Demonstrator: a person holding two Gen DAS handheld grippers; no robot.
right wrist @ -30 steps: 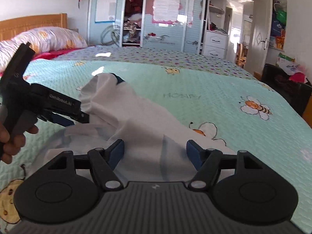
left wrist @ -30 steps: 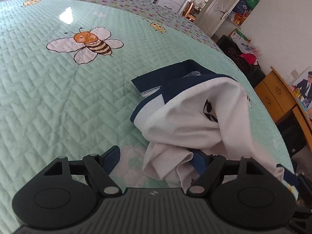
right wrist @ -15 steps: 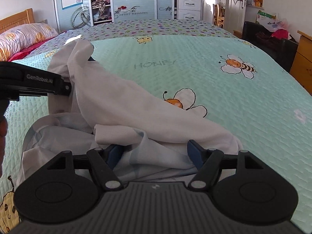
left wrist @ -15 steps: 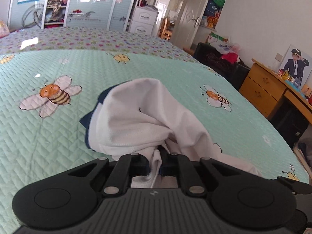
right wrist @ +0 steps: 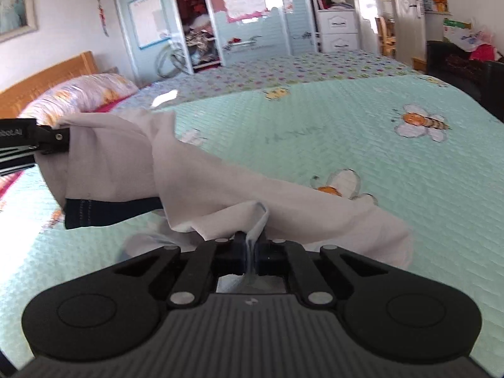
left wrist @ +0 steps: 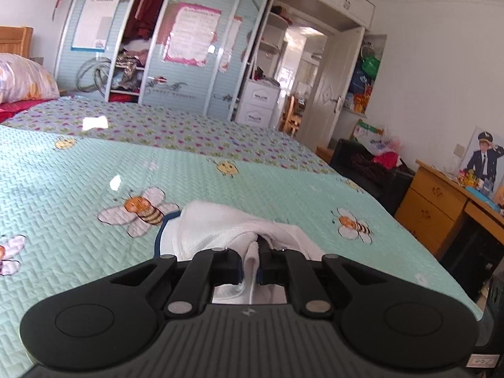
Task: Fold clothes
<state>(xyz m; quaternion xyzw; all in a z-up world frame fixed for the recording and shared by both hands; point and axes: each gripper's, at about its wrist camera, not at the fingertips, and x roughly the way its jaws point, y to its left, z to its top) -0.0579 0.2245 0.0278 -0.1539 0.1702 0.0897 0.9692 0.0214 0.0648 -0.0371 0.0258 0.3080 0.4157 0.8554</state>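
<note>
A white shirt [left wrist: 220, 223] with navy trim lies partly lifted off the mint bee-print quilt [left wrist: 283, 189]. My left gripper [left wrist: 250, 264] is shut on a bunched white fold of it. In the right wrist view the shirt [right wrist: 220, 182] drapes from the left gripper [right wrist: 53, 141], raised at the left edge, down to my right gripper [right wrist: 250, 252]. The right jaws are closing on a thin upright fold of the cloth, and the pads pinch it. A navy hem [right wrist: 110, 211] hangs below the raised end. The shirt's lower part rests on the quilt [right wrist: 378, 173].
A floral pillow [right wrist: 78, 94] and a wooden headboard [right wrist: 47, 85] are at the bed's far left. A wardrobe [left wrist: 157, 47] with open shelves stands behind the bed. A black chair [left wrist: 371, 163] piled with things and a wooden desk [left wrist: 441, 201] stand to the right of the bed.
The left gripper shut on the shirt and rose, lifting one end off the quilt. The right gripper, open half a second ago, has closed on a fold and lifted a little.
</note>
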